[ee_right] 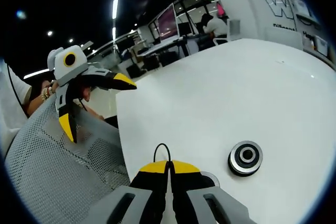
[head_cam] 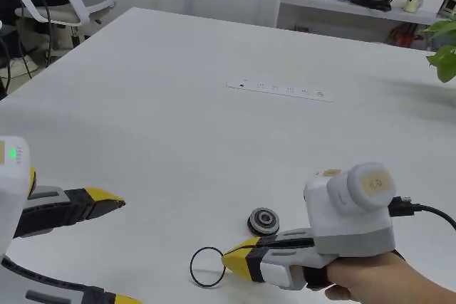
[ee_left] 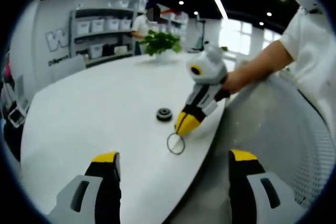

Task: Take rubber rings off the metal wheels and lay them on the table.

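Right claw [head_cam: 229,261], jaws pressed together on the near rim of the rubber ring [head_cam: 206,267], which lies flat on the white surface [head_cam: 214,140] near its front edge. Metal wheel [head_cam: 263,221] just beside the claw tip, apart from the ring. Left claw [ee_left: 174,156] gapes wide, holding nothing.

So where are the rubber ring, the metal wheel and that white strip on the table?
ring [head_cam: 206,248]: head view, top of its thin black loop.
wheel [head_cam: 263,221]: head view, its hub.
strip [head_cam: 280,90]: head view, middle of its top face.
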The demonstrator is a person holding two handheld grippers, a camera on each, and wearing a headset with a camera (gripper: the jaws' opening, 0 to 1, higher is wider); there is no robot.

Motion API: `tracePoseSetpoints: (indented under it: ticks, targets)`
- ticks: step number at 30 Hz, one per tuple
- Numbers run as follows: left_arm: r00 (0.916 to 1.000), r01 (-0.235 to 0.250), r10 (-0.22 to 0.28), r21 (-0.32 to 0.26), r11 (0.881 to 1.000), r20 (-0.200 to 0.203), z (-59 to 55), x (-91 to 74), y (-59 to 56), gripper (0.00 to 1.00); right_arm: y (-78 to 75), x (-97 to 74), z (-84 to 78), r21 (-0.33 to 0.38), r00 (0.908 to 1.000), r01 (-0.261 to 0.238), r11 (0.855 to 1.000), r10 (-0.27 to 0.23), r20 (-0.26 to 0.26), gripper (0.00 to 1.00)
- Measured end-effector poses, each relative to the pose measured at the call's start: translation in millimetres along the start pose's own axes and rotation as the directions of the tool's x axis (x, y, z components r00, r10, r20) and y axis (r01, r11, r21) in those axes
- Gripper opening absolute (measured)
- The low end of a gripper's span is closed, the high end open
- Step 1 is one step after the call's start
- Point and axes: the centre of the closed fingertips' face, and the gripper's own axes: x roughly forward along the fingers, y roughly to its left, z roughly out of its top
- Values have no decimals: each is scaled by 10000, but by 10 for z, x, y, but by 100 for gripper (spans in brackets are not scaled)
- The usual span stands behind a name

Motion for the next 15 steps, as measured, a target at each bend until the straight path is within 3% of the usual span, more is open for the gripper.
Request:
tracePoseSetpoints:
  ticks: [9, 15]
  targets:
    - [10000, 57, -57, -1, 10000, -10, -8, 10, -12, 86, -20, -14, 46, -262, 9996, 176, 9995, -170, 221, 1]
    - [10000, 49, -48, 99, 9999, -56, -14, 2, -14, 86, -33, -20, 44, -622, 9994, 352, 9974, -348, 76, 4]
